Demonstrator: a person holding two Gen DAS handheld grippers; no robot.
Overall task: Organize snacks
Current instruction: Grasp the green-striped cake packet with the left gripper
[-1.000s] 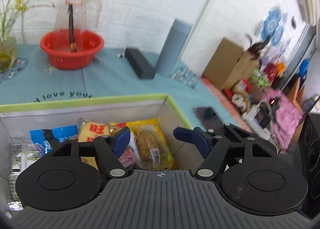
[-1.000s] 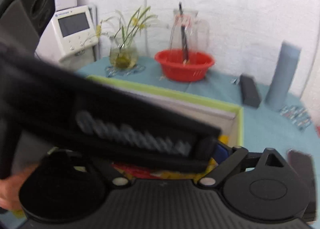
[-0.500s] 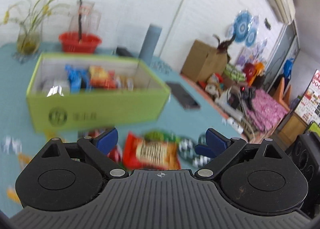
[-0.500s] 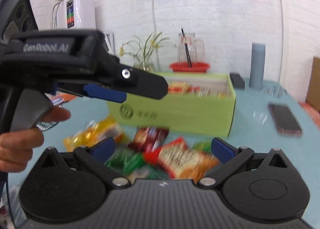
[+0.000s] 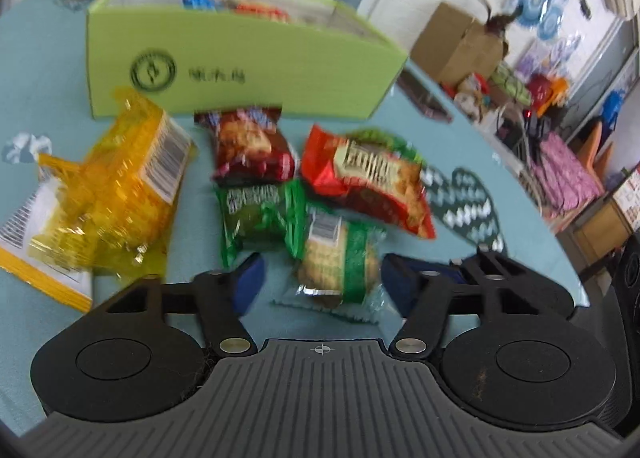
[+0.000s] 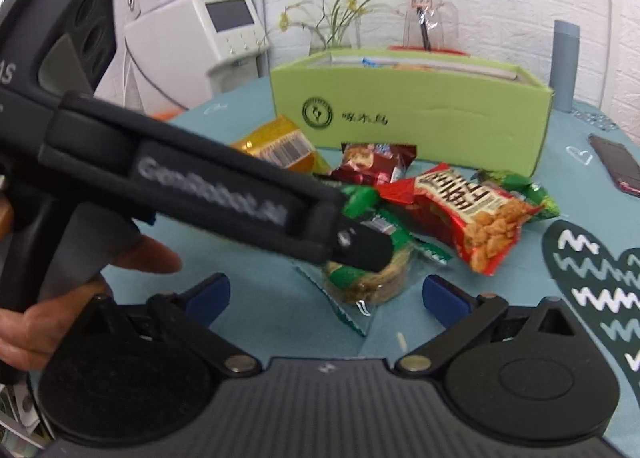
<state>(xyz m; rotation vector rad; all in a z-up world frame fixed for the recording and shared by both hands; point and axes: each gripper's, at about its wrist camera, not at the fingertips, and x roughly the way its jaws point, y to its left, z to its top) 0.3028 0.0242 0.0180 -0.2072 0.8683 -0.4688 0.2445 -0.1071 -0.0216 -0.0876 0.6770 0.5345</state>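
Green cardboard makes up the snack box (image 5: 240, 58), standing on the teal desk (image 5: 40, 58); only the tops of a few packets show over its rim, and its printed characters are blurred. In front of the box lie loose snacks: a yellow packet (image 5: 120, 178) at its left corner, a dark red packet (image 5: 252, 146) touching its front wall, a red peanut packet (image 5: 372, 178) beside that, and nearer the camera a green packet (image 5: 256, 214). Nearest lies a green-and-clear biscuit packet (image 5: 340, 262). The left tool (image 5: 320, 282) straddles this biscuit packet, its jaws closing without yet pressing it. In the right wrist view the left tool's body hides part of that packet. The right tool (image 6: 324, 298) stands wide, holding nothing, just short of the same packet.
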